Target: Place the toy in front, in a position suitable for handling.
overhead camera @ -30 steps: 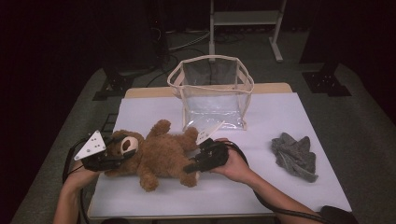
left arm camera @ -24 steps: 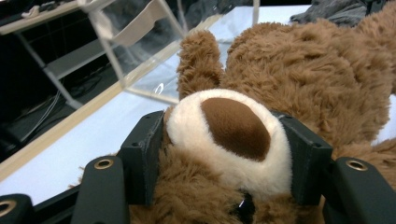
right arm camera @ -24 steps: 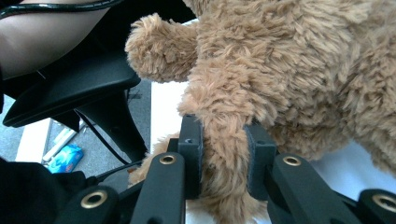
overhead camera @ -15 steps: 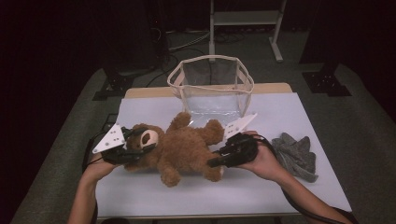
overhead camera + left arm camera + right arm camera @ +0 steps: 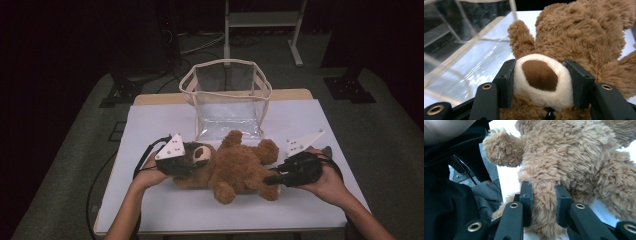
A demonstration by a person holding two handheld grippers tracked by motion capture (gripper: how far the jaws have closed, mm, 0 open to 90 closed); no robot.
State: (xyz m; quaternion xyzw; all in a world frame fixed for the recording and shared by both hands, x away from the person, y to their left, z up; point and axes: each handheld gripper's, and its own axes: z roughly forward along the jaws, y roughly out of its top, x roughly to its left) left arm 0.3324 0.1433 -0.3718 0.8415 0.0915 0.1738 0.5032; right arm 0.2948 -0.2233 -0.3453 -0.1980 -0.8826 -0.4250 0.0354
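A brown teddy bear (image 5: 240, 167) lies on its back on the white table (image 5: 150, 125), just in front of a clear plastic bag (image 5: 227, 100). My left gripper (image 5: 197, 161) is at the bear's head. In the left gripper view its jaws (image 5: 541, 80) have just been closing and now press on both sides of the cream muzzle (image 5: 540, 75). My right gripper (image 5: 270, 180) is at the bear's lower end. The right gripper view shows its pads (image 5: 543, 195) squeezing a furry leg (image 5: 545, 185) between them.
The clear bag stands upright and open-topped at the table's back middle, its wall close to the bear's raised arm (image 5: 520, 40). A grey cloth (image 5: 486, 197) lies on the table behind my right hand. A white frame (image 5: 260, 20) stands on the floor beyond the table.
Both hands have moved right across the table with the bear between them, from the left part to in front of the bag. The grey cloth is now mostly hidden behind my right hand.
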